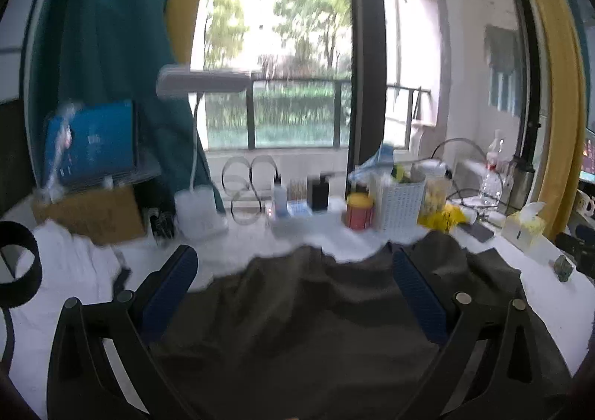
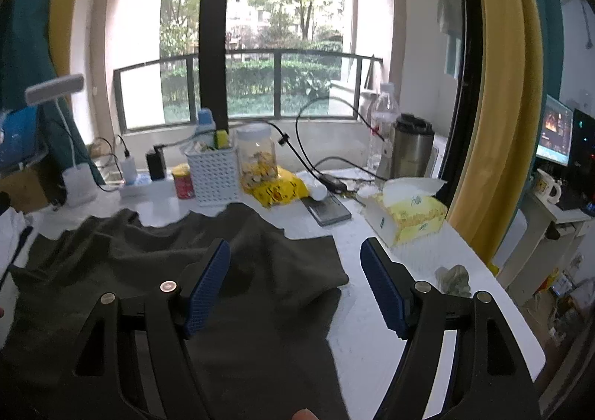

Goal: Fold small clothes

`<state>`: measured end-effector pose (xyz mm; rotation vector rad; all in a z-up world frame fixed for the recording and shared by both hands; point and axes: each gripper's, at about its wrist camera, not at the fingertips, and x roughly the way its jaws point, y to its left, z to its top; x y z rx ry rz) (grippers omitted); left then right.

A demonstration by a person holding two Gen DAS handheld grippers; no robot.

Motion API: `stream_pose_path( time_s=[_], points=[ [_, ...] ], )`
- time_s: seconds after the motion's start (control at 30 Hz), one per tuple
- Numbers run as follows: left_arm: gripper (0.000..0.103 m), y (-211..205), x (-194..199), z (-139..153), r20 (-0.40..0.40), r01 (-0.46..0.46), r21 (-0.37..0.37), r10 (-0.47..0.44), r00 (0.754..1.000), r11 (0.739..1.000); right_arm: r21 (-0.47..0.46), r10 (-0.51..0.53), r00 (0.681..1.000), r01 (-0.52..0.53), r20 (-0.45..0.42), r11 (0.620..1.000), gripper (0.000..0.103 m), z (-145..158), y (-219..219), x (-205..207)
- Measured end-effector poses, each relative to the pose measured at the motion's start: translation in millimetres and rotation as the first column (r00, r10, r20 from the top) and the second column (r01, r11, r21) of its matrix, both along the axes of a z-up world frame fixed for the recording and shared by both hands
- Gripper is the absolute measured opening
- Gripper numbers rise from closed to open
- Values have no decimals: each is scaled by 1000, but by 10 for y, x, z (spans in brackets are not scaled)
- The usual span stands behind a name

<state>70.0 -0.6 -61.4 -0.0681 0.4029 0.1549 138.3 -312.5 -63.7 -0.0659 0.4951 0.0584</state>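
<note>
Up above the dark shirt on the white tabletop, left tool and right tool were both wide open, holding nothing.

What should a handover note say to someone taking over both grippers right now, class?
Left gripper: jaws open, holding nothing, above the dark garment.
Right gripper: jaws open, holding nothing, over the garment's right edge.
The garment lies rumpled and unfolded on the white table; white clothes sit at the left.
Done: no fold visible.
Left: flatten it, grip the edges, fold.
</note>
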Motion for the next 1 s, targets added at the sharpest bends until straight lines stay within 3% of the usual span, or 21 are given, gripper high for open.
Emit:
stream_pose_path(
  time_s=[0.1, 0.23, 0.37, 0.47, 0.6, 0.9, 1.0],
  points=[
    [102, 31, 74, -83, 29, -26, -27, 27, 999, 999, -2, 5, 999, -5, -32, 1000, 76, -119, -87, 194],
    [102, 8, 254, -190, 11, -80, 44, 80, 997, 996, -28, 16, 998, -18, -69, 999, 69, -272, -170, 450],
    [102, 51, 429, -291, 6, -94, 14, 94, 996, 995, -28, 16, 995, -19, -102, 999, 68, -380, -257, 722],
    [102, 22, 657, -389, -114, -115, 46, 120, 986, 992, -31, 14, 992, -18, -122, 999, 68, -479, -330, 927],
    [102, 63, 860, -494, -163, -146, 42, 150, 975, 988, -16, 45, 982, -49, -183, 999, 68, -676, -406, 1236],
    [102, -158, 1086, -510, -157, 5, 73, 6, 988, 997, 42, 91, 946, -82, -311, 996, 68, -984, -519, 1744],
    [102, -216, 1134, -533, -163, 69, 56, -59, 985, 996, 40, 106, 931, -98, -349, 994, 60, -1091, -486, 1808]
  ],
)
